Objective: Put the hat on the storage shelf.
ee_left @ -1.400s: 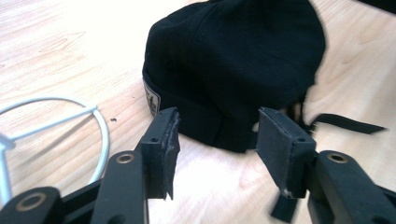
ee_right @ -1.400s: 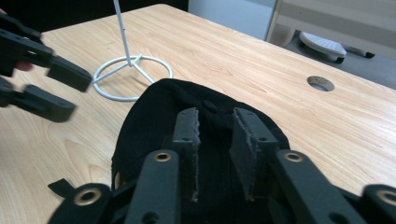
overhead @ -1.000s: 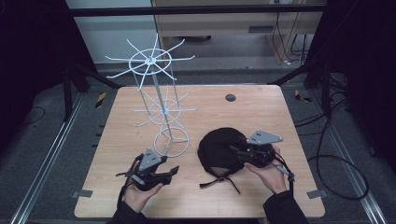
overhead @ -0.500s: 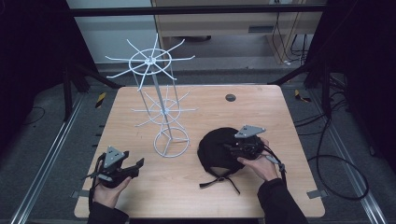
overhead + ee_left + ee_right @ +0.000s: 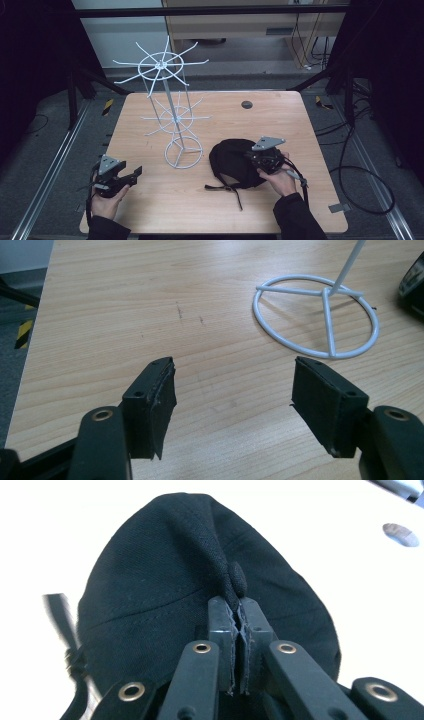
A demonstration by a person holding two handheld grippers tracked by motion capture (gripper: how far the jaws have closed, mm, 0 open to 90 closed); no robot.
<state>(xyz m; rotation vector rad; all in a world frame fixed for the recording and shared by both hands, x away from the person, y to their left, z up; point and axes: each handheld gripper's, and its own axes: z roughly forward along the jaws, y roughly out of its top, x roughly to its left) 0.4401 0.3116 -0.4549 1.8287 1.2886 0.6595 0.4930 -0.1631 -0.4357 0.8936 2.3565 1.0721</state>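
A black cap [image 5: 232, 161] lies on the wooden table [image 5: 280, 115], right of centre, with its strap [image 5: 231, 191] trailing toward the front. My right gripper [image 5: 256, 156] is shut on the cap's crown; in the right gripper view its jaws pinch a fold of fabric [image 5: 239, 611] just below the top button [image 5: 238, 578]. My left gripper [image 5: 136, 174] is at the front left of the table, open, jaws wide apart with bare wood between them [image 5: 232, 405]. A white wire display stand [image 5: 170, 95] rises left of the cap, its ring base [image 5: 315, 315] ahead of the left jaws.
A small dark round disc [image 5: 246, 104] sits in the tabletop near the far edge. Metal rails [image 5: 55, 165] and cables [image 5: 360, 170] run on the floor on both sides. The stand's wire arms [image 5: 130, 64] spread out above the table's left half.
The left gripper has moved left from near the stand base to the table's front-left part. The right gripper stays on the cap, shifted slightly left.
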